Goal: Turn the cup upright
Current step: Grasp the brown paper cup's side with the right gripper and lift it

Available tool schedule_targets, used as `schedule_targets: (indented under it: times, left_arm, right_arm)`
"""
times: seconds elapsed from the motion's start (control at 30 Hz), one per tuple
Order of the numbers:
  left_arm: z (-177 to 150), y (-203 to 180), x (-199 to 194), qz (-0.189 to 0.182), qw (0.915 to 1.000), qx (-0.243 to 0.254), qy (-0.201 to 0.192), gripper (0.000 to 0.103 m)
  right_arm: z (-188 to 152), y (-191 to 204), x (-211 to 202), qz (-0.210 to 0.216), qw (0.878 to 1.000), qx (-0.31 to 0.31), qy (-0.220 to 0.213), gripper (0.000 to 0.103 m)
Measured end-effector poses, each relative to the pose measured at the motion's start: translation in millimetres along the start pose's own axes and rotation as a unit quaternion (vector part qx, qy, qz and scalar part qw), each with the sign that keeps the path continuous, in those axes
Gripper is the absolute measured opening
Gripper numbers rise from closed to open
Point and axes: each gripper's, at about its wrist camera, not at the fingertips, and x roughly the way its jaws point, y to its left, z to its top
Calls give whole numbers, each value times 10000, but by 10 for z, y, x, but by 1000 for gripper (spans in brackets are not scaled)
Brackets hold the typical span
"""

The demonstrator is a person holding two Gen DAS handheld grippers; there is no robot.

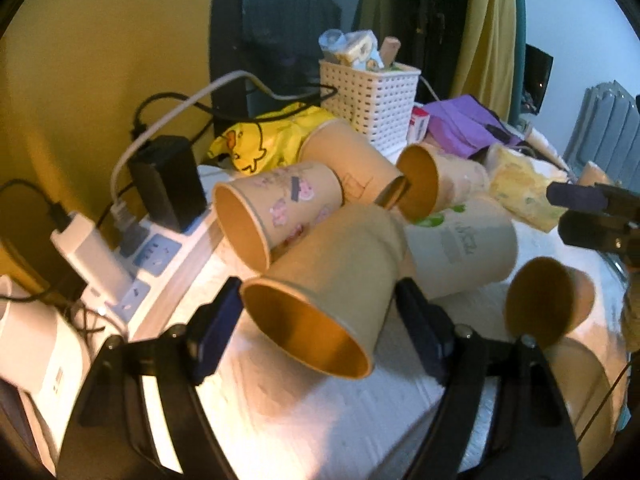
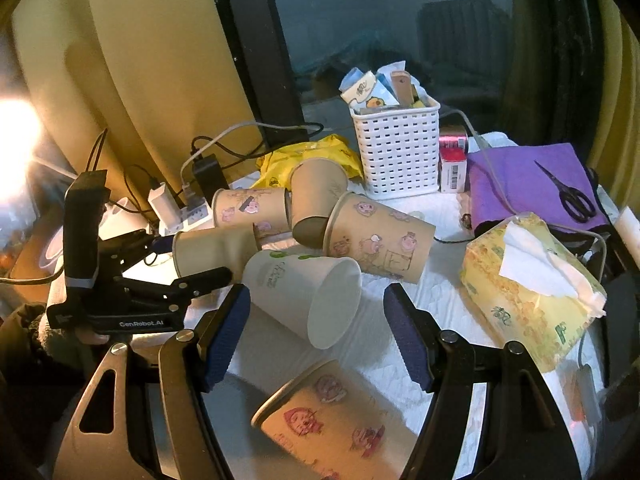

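Note:
Several paper cups lie on their sides on the white table. A plain tan cup (image 1: 332,280) lies between the fingers of my open left gripper (image 1: 320,312), mouth toward the camera; whether the pads touch it I cannot tell. The same cup (image 2: 212,250) and left gripper (image 2: 188,264) show in the right wrist view. My right gripper (image 2: 316,328) is open around a white cup with green print (image 2: 304,292), not touching it. A pig-print cup (image 2: 332,424) lies just below it. The right gripper shows at the far right of the left view (image 1: 592,216).
More fallen cups lie behind (image 2: 380,236) (image 1: 280,208) (image 1: 548,300). A white basket (image 2: 396,148) stands at the back, a tissue pack (image 2: 528,280) at the right, scissors (image 2: 572,196) on a purple cloth, and a power strip (image 1: 140,264) with chargers at the left.

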Motion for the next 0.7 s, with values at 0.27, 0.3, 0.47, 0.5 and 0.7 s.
schedule_targets:
  times: [0.27, 0.3, 0.47, 0.5, 0.7]
  left_arm:
    - [-187, -48, -622, 73, 9993, -254, -261, 78]
    - [-216, -80, -724, 43, 9992, -270, -308, 78]
    - [-464, -335, -1218, -215, 9981, -328, -477, 78]
    - [-525, -386, -1304, -232, 9978, -353, -508, 78]
    - [-902, -699, -1684, -407, 9958, -609, -548, 78]
  right_arm:
    - [-103, 157, -283, 34, 9999, -58, -89, 72]
    - [-117, 181, -323, 39, 9999, -69, -99, 72]
    - [-275, 281, -581, 45, 9998, -124, -131, 72]
    - [-334, 298, -648, 28, 9998, -142, -131, 72]
    - [-697, 299, -911, -107, 9999, -106, 30, 72]
